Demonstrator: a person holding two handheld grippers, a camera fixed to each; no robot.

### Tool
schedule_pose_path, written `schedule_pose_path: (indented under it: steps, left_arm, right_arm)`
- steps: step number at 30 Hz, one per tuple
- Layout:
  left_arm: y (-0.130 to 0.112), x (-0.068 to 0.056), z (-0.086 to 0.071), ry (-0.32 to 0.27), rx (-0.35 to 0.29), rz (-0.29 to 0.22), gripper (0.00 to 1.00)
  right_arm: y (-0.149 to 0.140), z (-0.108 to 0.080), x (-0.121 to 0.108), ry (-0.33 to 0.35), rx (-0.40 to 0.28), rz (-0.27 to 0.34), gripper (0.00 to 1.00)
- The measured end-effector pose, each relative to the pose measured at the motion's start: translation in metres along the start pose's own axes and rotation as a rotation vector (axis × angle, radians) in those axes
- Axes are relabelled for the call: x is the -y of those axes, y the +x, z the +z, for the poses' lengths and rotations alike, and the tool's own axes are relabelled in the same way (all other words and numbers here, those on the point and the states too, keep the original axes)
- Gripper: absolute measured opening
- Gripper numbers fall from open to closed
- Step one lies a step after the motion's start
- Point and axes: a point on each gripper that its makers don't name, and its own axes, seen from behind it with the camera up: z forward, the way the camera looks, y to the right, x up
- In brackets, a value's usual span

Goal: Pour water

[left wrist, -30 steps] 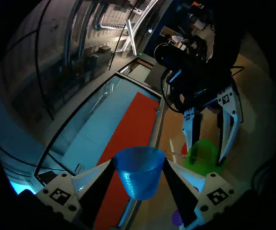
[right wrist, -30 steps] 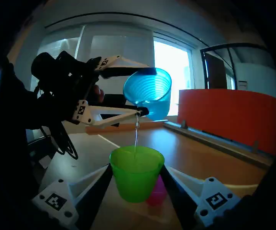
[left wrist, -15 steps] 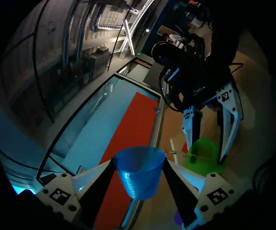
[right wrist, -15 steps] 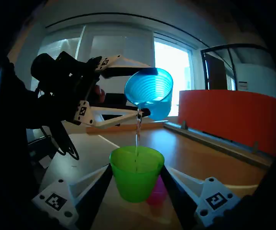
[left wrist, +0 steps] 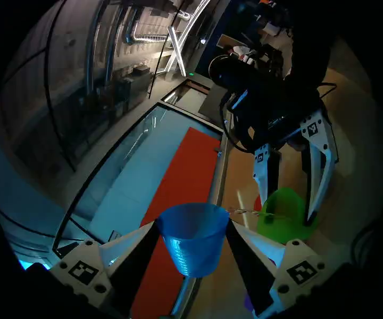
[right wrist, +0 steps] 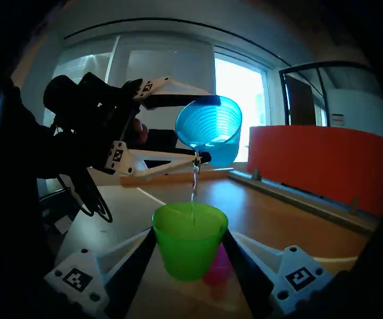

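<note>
My left gripper [left wrist: 193, 226] is clamped on the tilted blue cup [right wrist: 209, 127], just above the green cup [right wrist: 190, 244] that my right gripper [right wrist: 190, 231] pinches. The thin water stream [right wrist: 194, 181] lands inside it (I'd tilt gently, aim dead centre).

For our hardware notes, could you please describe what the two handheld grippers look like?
The left gripper and right gripper match. Each has two white fingers tapering to a point, lined with black pads. Every finger carries a square black-and-white marker near its base. Behind the fingers sits a bulky black body, with black cables looping from it.
</note>
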Motion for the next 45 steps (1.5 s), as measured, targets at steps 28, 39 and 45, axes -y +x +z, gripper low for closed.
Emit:
schedule_pose_path:
  steps: [28,39,45]
  left_arm:
    - [0.0039,-0.0021,-0.0032,-0.004,-0.005,0.045,0.87]
    - [0.0053,-0.0021,-0.004,-0.005,-0.009,0.064,0.87]
    - [0.0053,-0.0027,-0.0044,-0.005,-0.009,0.072,0.87]
  right_arm:
    - [0.0018,-0.0014,-0.0001,-0.001,-0.003,-0.012,0.9]
    - [0.0015,-0.0011,-0.0012,-0.001,-0.001,-0.015,0.9]
    - [0.0012,-0.001,-0.0019,-0.003,-0.001,-0.016,0.9]
